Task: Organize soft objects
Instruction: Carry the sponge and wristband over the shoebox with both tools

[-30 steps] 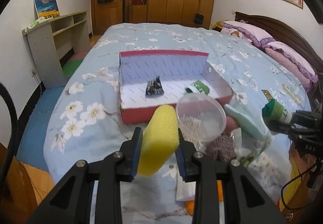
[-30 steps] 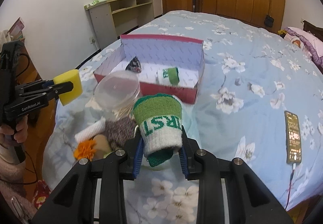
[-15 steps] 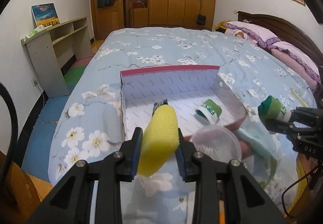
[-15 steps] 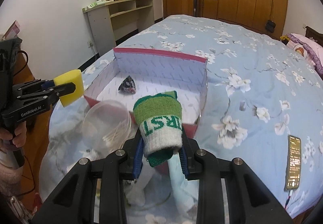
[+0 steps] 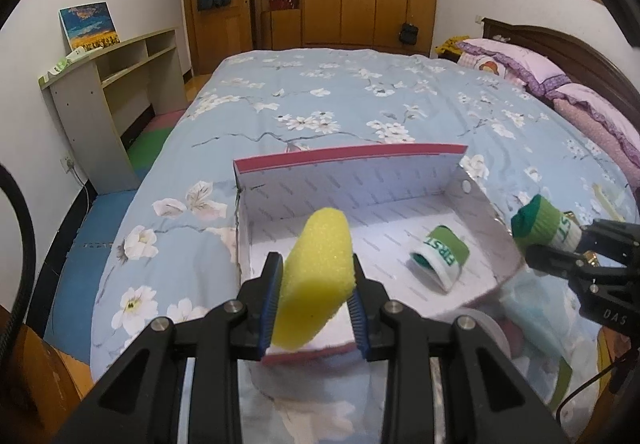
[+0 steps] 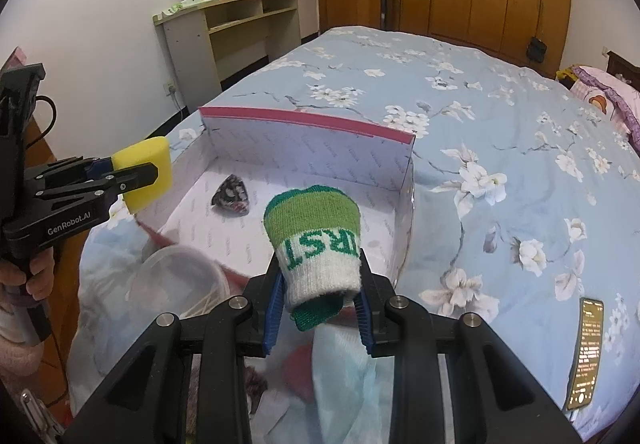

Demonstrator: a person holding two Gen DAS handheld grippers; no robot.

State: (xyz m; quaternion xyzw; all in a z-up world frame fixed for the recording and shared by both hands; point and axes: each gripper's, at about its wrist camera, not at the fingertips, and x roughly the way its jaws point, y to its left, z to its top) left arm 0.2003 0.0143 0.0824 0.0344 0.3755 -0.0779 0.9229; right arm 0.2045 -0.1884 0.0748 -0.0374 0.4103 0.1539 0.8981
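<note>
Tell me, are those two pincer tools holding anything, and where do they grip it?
Yes. The left hand-held gripper squeezes a yellow sponge across its lower half. The right hand-held gripper clamps a rolled green-and-white sock at its white end.

The yellow porous foam sponge [image 5: 316, 276] looks matt and coarse. The green-and-white knitted wool sock [image 6: 316, 244] is ribbed and fuzzy. The pink-edged white cardboard box [image 5: 352, 172] has smooth printed paper walls. Beside the box, the clear plastic round container [image 6: 180, 280] is glossy; beneath it, the blue floral cloth bedspread [image 6: 500, 124] looks soft.
</note>
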